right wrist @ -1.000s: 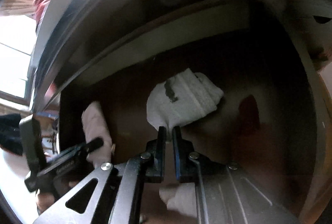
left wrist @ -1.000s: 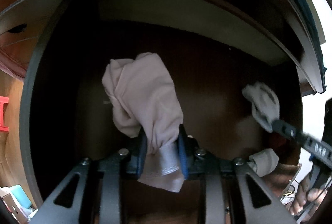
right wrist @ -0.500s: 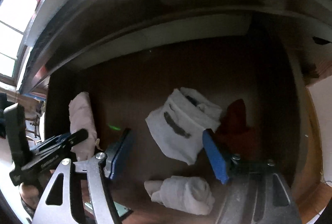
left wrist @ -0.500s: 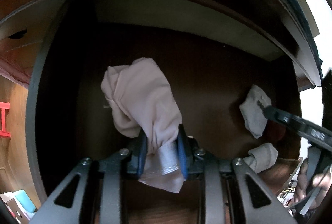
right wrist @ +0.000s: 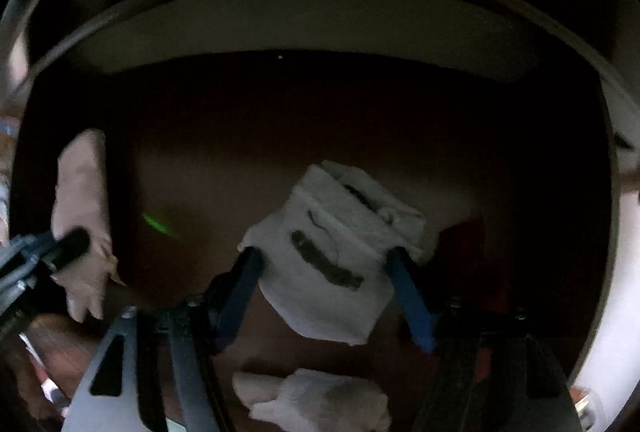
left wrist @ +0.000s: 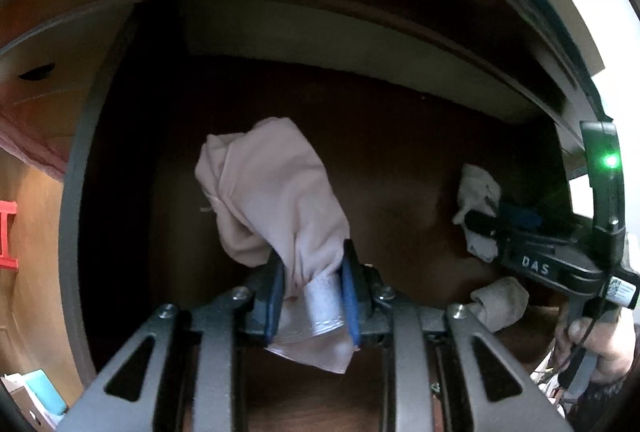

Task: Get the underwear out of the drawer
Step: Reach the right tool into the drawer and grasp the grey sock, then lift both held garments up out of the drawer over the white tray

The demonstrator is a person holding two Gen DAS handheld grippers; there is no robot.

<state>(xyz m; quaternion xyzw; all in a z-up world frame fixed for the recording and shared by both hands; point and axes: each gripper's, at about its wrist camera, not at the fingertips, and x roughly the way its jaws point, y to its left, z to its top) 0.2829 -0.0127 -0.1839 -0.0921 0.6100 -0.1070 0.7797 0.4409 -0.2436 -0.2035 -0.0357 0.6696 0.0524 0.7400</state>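
- My left gripper [left wrist: 310, 282] is clamped on a pale pink piece of underwear [left wrist: 272, 191]; its blue pads pinch the bunched fabric, and a shinier waistband edge hangs out below them.
- The rest of that garment bulges forward of my fingers, over the dark brown floor of the drawer [left wrist: 400, 151].
- My right gripper [right wrist: 324, 260] points down into the drawer with its jaws closing around a white folded piece of underwear [right wrist: 332, 256]. The blue pads [right wrist: 410, 296] stand at either edge of the cloth; I cannot tell whether they press on it yet.
- That white piece carries a dark printed strip; the marks on it are too blurred to read.
- A second white bundle [right wrist: 316, 402] lies on the drawer floor just below my right fingers, and something dark red [right wrist: 466, 244] lies beside the white piece, partly under it.
- From my left camera, the right tool's black body reads "DAS" [left wrist: 535, 266] in white letters, with a green light [left wrist: 610, 160] glowing on its upright part.
- A hand [left wrist: 600, 348] holds that tool's handle at the drawer's right edge.
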